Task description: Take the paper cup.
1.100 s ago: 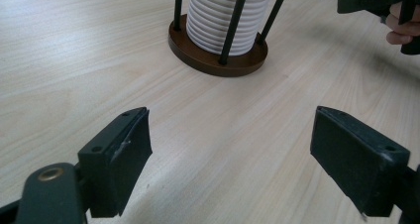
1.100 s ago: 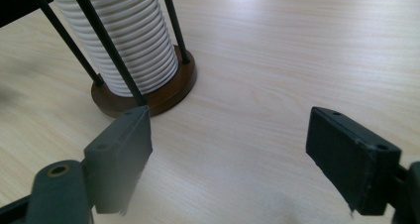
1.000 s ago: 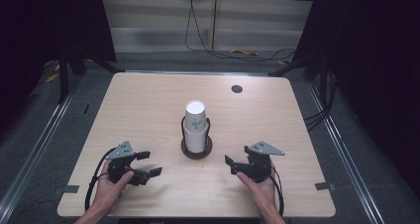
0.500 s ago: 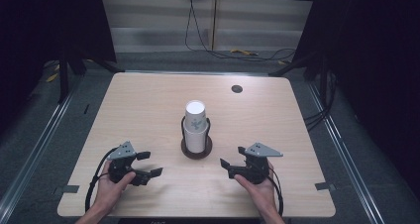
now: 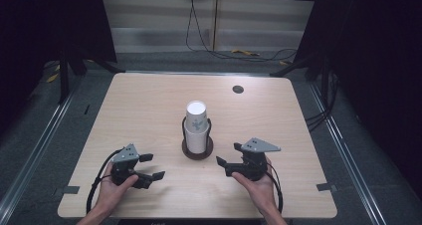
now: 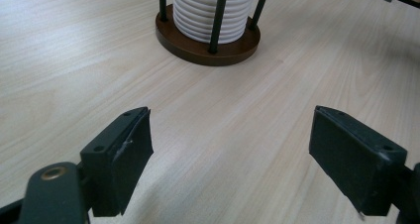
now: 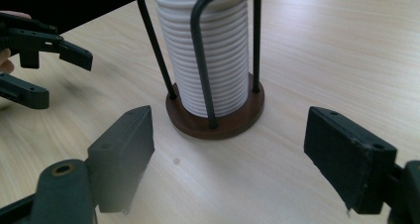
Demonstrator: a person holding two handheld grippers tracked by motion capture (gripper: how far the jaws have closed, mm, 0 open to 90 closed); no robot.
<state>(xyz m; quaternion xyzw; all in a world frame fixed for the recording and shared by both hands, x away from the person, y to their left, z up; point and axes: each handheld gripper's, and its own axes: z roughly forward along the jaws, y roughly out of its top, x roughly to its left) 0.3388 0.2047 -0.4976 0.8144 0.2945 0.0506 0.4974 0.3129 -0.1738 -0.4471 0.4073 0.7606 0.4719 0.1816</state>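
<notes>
A tall stack of white ribbed paper cups point(image 5: 196, 128) stands upright in a black-wire holder with a brown round base point(image 5: 197, 150) at mid-tabletop. Right gripper point(image 5: 230, 166), nearer to the stack, has just narrowed its released, empty fingers; left gripper point(image 5: 152, 167) is likewise released.

High overview, two close views sharing cup stack point(image 5: 196, 128)
</notes>
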